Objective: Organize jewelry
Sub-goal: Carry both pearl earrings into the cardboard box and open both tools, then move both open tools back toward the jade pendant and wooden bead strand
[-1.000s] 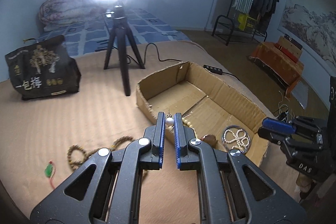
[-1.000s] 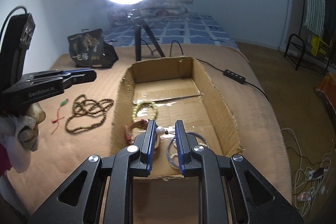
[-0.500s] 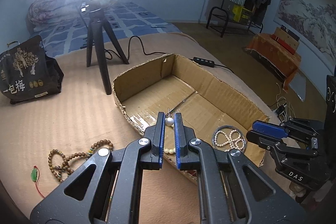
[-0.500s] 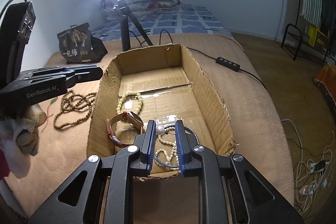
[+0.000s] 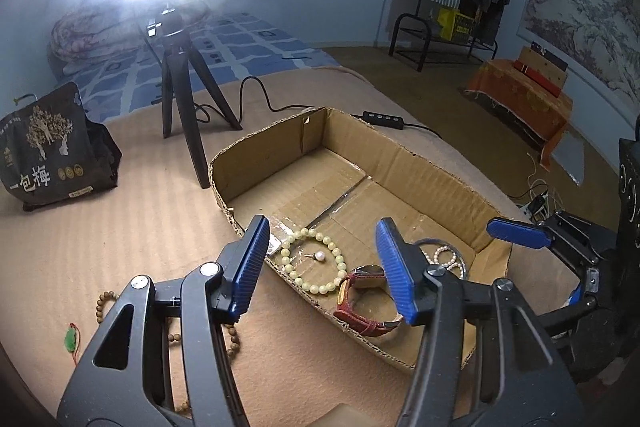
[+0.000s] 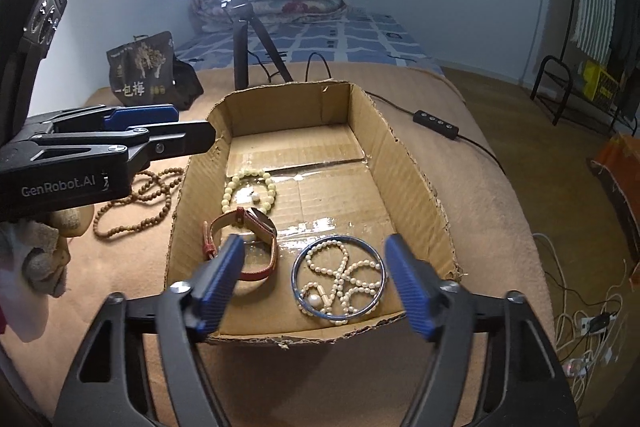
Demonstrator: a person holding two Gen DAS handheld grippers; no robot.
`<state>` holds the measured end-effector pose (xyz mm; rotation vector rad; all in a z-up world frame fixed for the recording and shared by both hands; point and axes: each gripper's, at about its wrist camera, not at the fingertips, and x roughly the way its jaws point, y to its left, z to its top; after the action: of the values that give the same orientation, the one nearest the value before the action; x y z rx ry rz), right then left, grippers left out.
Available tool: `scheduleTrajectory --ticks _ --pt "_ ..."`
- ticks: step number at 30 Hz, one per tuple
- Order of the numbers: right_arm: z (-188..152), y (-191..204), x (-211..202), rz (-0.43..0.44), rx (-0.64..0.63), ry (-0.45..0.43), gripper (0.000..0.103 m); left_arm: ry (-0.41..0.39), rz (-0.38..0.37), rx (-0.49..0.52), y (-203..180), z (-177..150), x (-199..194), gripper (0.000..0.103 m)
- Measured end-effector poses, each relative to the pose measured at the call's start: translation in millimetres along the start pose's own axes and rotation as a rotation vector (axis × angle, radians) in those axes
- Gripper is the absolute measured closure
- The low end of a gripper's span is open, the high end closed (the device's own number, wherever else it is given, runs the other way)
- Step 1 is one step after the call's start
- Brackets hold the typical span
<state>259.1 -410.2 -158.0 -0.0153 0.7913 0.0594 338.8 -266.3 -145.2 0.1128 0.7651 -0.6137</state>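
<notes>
Left wrist view shows your left gripper (image 5: 322, 259) with its blue pads standing well apart, the jaws having just been opening, and nothing is pinched between them. Below that gap, inside the cardboard box (image 5: 424, 167), a small pearl earring (image 5: 318, 256) lies on the box floor within the ring of the pale green bead bracelet (image 5: 316, 261). Just beside the bracelet, toward your right, a watch with a red strap (image 5: 362, 301) lies on its side against the near wall of the box. Outside the box, on the tan bedcover (image 5: 100, 227), a long string of brown wooden beads (image 5: 168, 323) runs partly under your left gripper, and a small green pendant on a red cord (image 5: 71, 339) lies close to it. Right wrist view shows your right gripper (image 6: 316, 275) also spread wide, its jaws having just been opening too, with nothing held. Under it, in the near right corner of the box, a second pearl earring (image 6: 314, 301) rests on the white pearl necklace (image 6: 344, 277), which is coiled inside a blue bangle (image 6: 296, 275). In that view your left gripper reaches in from the left over the box's left wall. A ring light on a black tripod (image 6: 244, 43) stands behind the box, with a dark printed bag (image 6: 144, 71) near it on the bedcover and a cable with a black inline switch (image 6: 436, 119) trailing along the right side.
</notes>
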Motion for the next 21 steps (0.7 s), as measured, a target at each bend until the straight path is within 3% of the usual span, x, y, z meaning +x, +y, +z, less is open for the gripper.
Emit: scheduleTrajectory --ticks 3,13,21 --pt "0.5 2.6 -1.3 -0.009 -0.01 -0.004 0.028 -0.001 0.002 -0.003 1.0 0.1 -0.3 0.039" --pt "1.6 9.8 -4.4 -0.003 -0.01 -0.002 0.028 -0.006 0.016 0.01 4.1 -0.4 -7.8 0.038" --pt "8.0 29.3 -5.7 0.05 -0.011 0.005 0.028 -0.03 0.035 0.001 32.3 -0.7 -31.8 0.038"
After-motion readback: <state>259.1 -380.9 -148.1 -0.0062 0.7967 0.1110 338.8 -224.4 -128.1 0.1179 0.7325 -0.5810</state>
